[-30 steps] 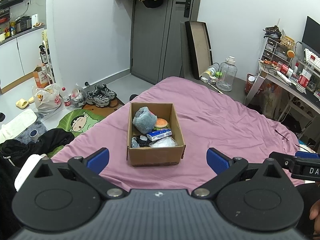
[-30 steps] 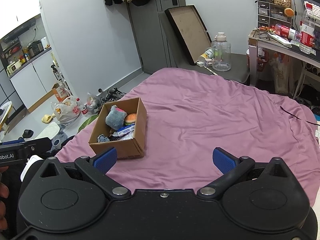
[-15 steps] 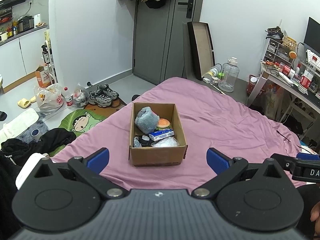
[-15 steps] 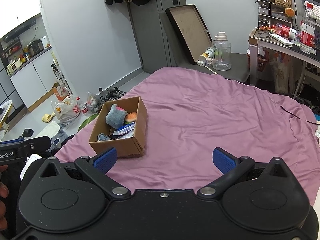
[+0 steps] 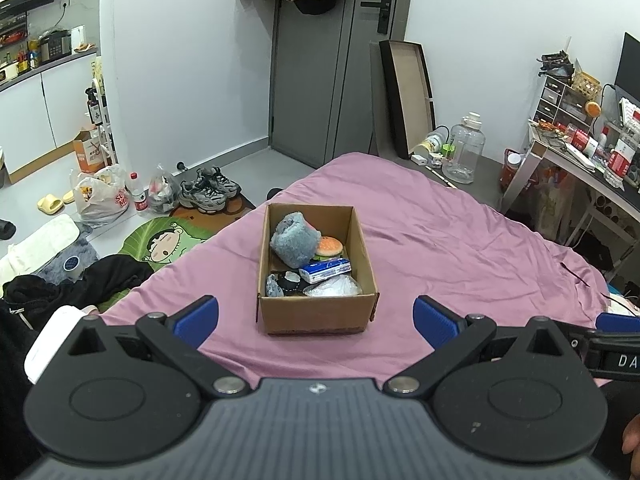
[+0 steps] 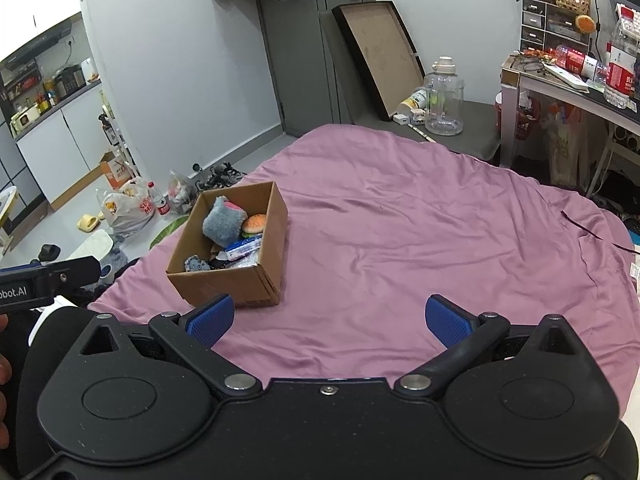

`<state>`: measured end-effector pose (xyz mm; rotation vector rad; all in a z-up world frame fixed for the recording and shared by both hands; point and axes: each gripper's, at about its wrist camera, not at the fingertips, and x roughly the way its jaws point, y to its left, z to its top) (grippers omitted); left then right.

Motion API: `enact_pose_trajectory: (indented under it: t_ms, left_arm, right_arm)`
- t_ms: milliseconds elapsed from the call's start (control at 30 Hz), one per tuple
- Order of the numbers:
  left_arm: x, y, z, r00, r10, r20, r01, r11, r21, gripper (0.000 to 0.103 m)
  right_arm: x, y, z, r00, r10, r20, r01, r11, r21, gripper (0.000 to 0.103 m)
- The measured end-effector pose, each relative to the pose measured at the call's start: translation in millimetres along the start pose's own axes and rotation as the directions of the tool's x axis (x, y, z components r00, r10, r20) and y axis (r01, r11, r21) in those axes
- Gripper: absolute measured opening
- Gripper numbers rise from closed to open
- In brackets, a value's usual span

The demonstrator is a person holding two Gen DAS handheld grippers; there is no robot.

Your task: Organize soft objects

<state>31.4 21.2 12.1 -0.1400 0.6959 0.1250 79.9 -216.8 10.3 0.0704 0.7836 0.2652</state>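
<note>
Your left gripper [image 5: 316,318] crept toward the cardboard box [image 5: 316,314]; both jaws were spread, empty; right gripper [image 6: 329,318] faced bare purple sheet [image 6: 420,240].

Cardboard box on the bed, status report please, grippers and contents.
Left gripper open, empty; right gripper open, empty. Cardboard box upright on purple bedsheet, holding grey plush, burger toy, tissue pack. Nothing blocking the box.

The cardboard box [image 5: 316,268] now sits slightly farther right in the left wrist view. In the right wrist view it has drifted right too.
</note>
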Motion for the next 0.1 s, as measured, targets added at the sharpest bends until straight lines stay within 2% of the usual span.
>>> enact_pose_trajectory:
  t_ms: [100]
  left_arm:
    - [6.8, -1.9, 0.2, 1.0, 0.002, -0.006, -0.002, 1.0, 0.002, 0.103]
  right_arm:
    - [6.5, -2.4, 0.9, 1.0, -0.008, -0.011, 0.008, 1.0, 0.001, 0.103]
